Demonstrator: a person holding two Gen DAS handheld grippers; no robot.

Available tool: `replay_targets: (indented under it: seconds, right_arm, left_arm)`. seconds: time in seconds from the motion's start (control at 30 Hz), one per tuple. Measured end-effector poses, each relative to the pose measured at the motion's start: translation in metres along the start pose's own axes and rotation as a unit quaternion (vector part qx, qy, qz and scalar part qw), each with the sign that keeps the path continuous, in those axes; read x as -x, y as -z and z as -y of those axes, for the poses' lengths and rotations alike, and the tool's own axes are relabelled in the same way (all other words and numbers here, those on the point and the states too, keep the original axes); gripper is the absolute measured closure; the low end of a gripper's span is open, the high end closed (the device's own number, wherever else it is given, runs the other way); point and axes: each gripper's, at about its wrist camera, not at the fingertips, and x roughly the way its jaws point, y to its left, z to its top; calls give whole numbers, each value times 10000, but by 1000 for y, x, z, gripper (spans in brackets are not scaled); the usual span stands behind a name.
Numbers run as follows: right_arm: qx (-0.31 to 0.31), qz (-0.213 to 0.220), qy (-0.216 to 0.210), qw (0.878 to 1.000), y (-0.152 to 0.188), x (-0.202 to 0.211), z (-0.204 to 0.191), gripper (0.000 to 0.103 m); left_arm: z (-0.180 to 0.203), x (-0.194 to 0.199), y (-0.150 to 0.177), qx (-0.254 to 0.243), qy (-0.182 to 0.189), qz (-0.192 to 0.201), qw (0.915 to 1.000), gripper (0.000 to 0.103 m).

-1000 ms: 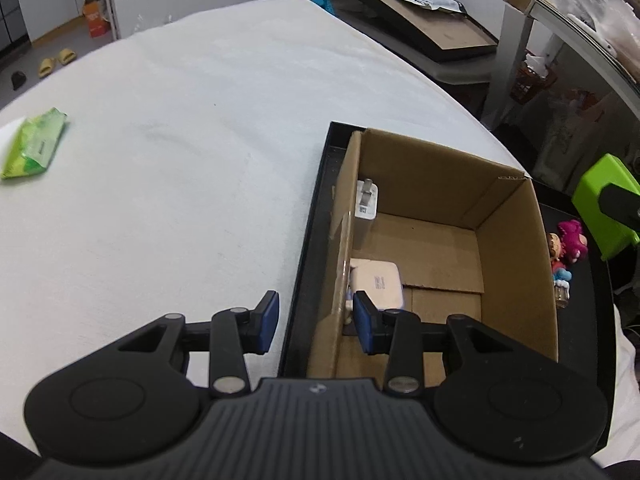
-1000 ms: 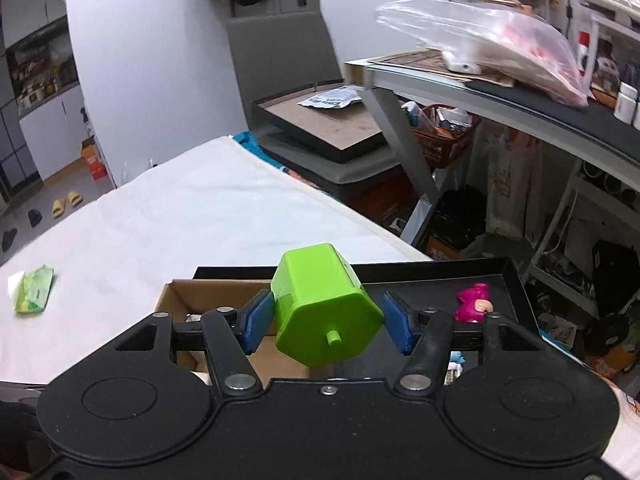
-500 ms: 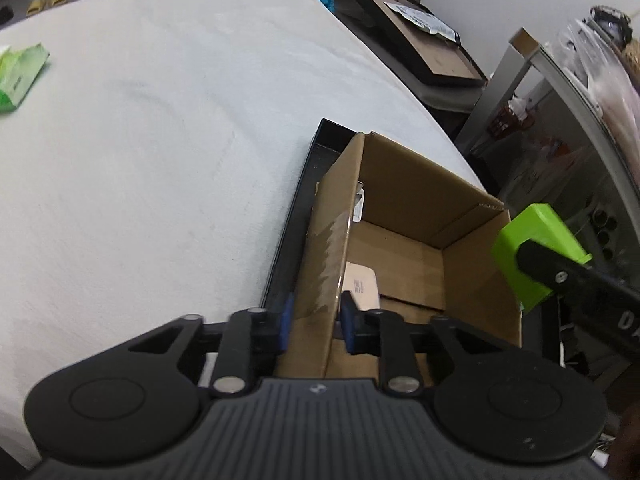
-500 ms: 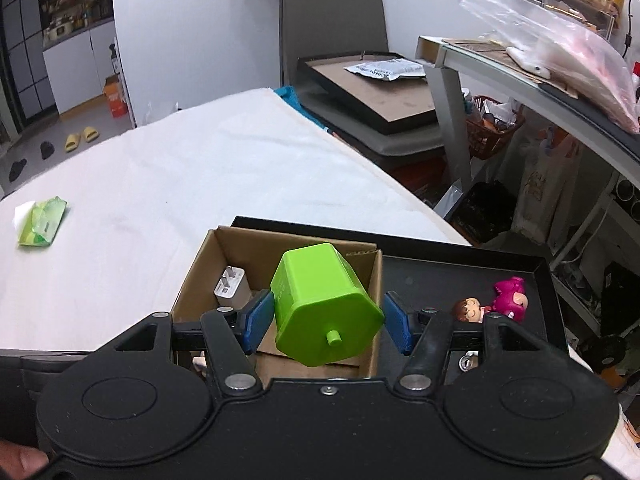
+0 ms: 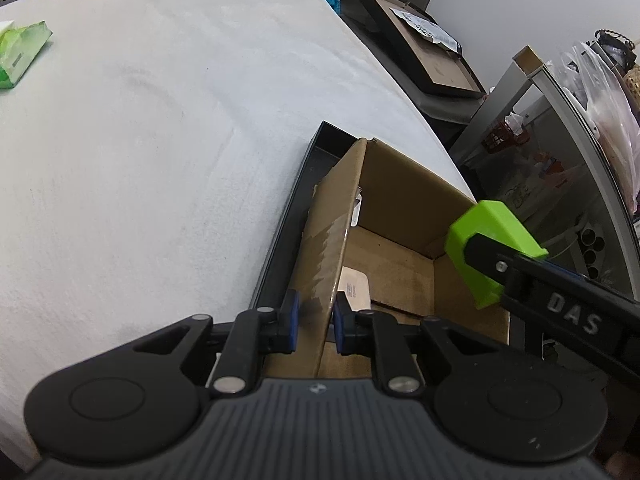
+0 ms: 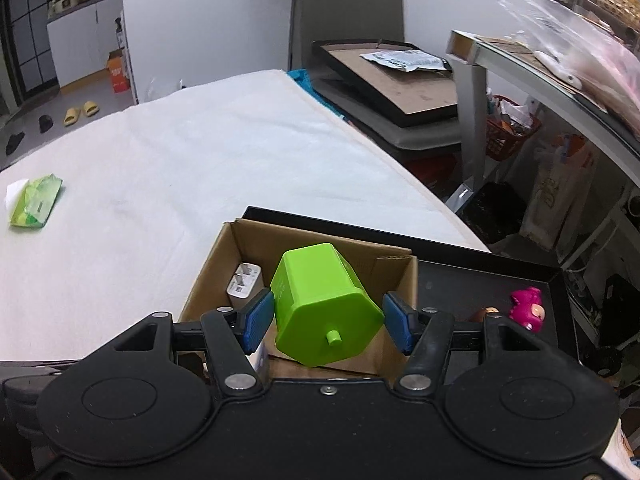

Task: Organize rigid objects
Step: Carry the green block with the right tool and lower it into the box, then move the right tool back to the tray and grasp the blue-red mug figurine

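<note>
A wide surface covered in white cloth [image 5: 168, 152] is seen filling most of both views. At its right edge a black tray [image 6: 472, 276] is laid. In the left end of the tray an open cardboard box [image 5: 404, 196] is set, its left wall [image 5: 324, 240] standing along the tray's left rim. That wall is clamped near its near end by the left gripper [image 5: 314, 322], one blue pad on the outside face and one on the inside, so the claw is closed on the cardboard.

A lime-green hexagonal block [image 6: 324, 308] is held between the blue pads of the right gripper [image 6: 326, 322], tilted, with a small peg on its near face. In the right wrist view it is seen above the box opening; in the left wrist view the same block [image 5: 488, 248] is seen at the box's right wall, above the rim, gripped by the right gripper [image 5: 492, 268]. Whether it touches the cardboard cannot be told.

A green packet [image 6: 36, 202] lies on the cloth toward the far left edge, well apart from the tray. Inside the box, a flat white device [image 5: 354, 292] lies on the floor near the left wall, and a white plug adapter [image 6: 244, 286] leans in the far left corner. On the right part of the tray, a small pink figure [image 6: 526, 308] is set beside a brown-headed one that is largely hidden.
</note>
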Motion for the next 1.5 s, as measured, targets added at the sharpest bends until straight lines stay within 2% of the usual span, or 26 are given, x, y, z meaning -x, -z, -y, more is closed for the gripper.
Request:
replay_targets:
  seconds: [0.27, 0.5, 0.93, 1.07, 1.27, 1.5]
  right_arm:
    - [102, -149, 51, 9998, -8, -24, -9, 44]
    - [-216, -440, -258, 9985, -6, -49, -9, 44]
    - [-392, -247, -265, 9986, 3, -22, 21, 44]
    - [-465, -168, -254, 9985, 4, -6, 38, 43]
    - [-542, -69, -282, 9981, 7, 6, 61, 43]
    - [-1006, 80, -355, 9943, 21, 7, 102, 38]
  left_arm:
    - [-5, -1, -4, 91, 94, -87, 9999, 86]
    - [-10, -2, -6, 180, 169, -146, 9996, 86]
    - [-8, -4, -5, 136, 181, -165, 9996, 84]
    - [-7, -4, -5, 134, 114, -231, 9996, 84]
    - [5, -4, -3, -188, -191, -145, 9995, 83]
    - [16, 0, 1, -503, -555, -59, 9972, 81]
